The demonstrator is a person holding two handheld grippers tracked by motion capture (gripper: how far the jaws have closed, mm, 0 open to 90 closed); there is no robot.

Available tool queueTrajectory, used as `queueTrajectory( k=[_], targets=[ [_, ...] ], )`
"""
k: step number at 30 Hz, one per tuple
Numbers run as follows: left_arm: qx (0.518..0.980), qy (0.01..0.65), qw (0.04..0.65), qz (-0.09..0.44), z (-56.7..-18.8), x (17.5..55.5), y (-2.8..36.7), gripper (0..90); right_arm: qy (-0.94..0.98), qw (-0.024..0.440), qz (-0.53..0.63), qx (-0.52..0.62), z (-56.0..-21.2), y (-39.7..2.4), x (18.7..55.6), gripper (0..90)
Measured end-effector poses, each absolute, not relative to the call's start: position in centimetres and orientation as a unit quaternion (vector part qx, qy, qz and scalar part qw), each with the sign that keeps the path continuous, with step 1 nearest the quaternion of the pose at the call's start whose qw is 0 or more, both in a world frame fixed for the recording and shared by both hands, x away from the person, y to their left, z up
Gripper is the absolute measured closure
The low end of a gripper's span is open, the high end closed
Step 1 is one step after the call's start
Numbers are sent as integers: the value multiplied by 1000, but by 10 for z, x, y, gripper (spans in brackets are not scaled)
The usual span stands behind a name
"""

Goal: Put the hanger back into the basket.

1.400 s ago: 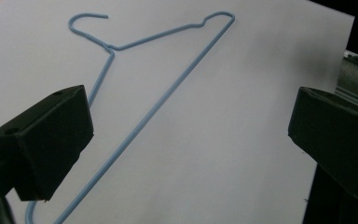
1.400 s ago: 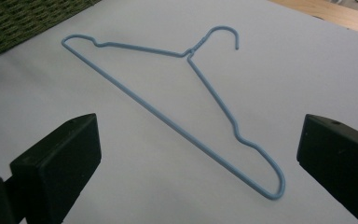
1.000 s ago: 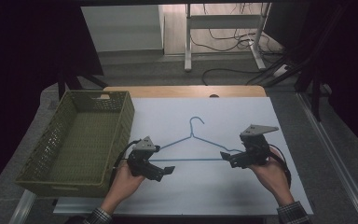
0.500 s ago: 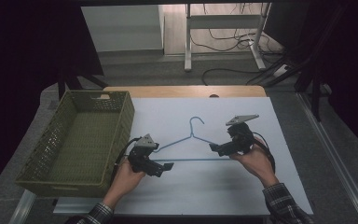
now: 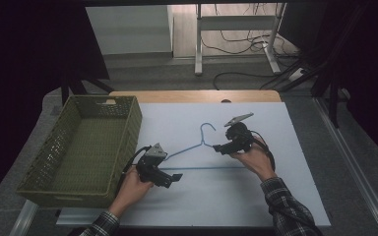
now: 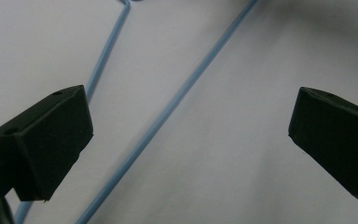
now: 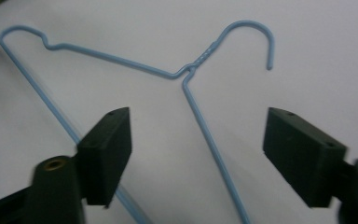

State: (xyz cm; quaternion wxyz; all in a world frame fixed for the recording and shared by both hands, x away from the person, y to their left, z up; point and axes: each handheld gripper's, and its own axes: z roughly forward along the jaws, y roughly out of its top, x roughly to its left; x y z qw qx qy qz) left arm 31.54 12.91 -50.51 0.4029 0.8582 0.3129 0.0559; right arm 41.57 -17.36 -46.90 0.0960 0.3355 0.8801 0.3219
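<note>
Hanger: a thin blue wire hanger, lying flat on the white mat, well right of the basket.
Long axis: the straight bottom bar runs left to right in the high view, roughly square to the basket's near long wall.
Hook: points away from the person, toward the table's far edge; its open end curls to the right in the high view.
Shoulders: two slanted wires meet at a twisted neck just under the hook; the left one slopes down toward the basket.
Left gripper: sits at the hanger's left end, the end nearest the basket, low over the mat. Its jaws stand wide apart. In the left gripper view the bottom bar passes between them without touching either pad, and the shoulder wire runs just beside the left pad.
Right gripper: sits right of the neck, farther from the basket than the hook. Its jaws have just been closing but remain apart, pressing on nothing. In the right gripper view the right shoulder wire lies between them, clear of both pads.
Right view of hanger: the hook and neck lie ahead of the jaws; the far shoulder reaches off to the upper left.
Basket: olive green, open-weave, at the mat's left edge.
</note>
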Motion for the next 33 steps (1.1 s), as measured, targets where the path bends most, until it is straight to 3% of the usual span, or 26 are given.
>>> queueTrajectory(
  k=[7, 13, 26, 33],
  targets=[
    [865, 312, 387, 65, -508, 314, 125, 0, 903, 97, 305, 287, -484, -163, 431, 556],
    [866, 319, 380, 64, -509, 315, 126, 0, 916, 86, 288, 266, -497, -159, 443, 698],
    [857, 340, 382, 53, -506, 320, 125, 20, 930, 73, 272, 234, -511, -153, 453, 849],
    [856, 347, 380, 52, -502, 330, 126, 27, 937, 85, 271, 203, -509, -153, 450, 864]
  ],
)
